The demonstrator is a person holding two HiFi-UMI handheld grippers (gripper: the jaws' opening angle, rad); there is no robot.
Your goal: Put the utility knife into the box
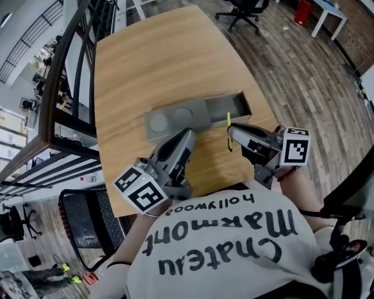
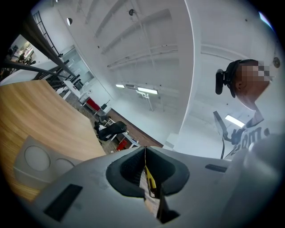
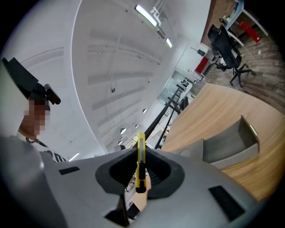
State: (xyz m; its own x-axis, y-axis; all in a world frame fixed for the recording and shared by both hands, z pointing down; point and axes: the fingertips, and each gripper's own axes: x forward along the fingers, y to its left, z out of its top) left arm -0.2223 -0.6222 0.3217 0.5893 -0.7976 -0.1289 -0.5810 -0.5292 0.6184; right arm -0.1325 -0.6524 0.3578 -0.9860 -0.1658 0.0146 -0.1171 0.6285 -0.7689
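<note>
Spanning most of the head view: a long table point(image 1: 152, 70), pale wood-grain top, rounded far end, smooth matte finish. Around it is a darker plank floor point(image 1: 304, 76), w/ a black wheeled office chair point(image 1: 242, 11) beyond the far end and a dark metal railing point(image 1: 55, 87) along the L side. At the near edge: the person's white shirt point(image 1: 222, 245), soft fabric, black print.

Mid-table sits a grey box point(image 1: 229, 107), flat, rectangular, matte, plastic-looking. Its R part is an open trough w/ straight walls. The rest lies under a flat sliding lid point(image 1: 175, 121) w/ two shallow round recesses side by side.

L gripper point(image 1: 190, 133): grey moulded shell, rounded, w/ a black-and-white marker cube point(image 1: 140, 190) at the rear. Its tip is at the lid's near edge; can't tell if touching. The left gripper view shows the jaws pressed together at the tips, dark ribbed pads, nothing clamped.

R gripper point(image 1: 231, 132): same build. Jaws are clenched on the utility knife point(image 1: 228, 124), a slim, flat, bright yellow body w/ a black slider. It's gripped approx mid-length btw the dark pads, standing near upright. The knife is off the table top, just on the near side of the box's open trough, not inside.
</note>
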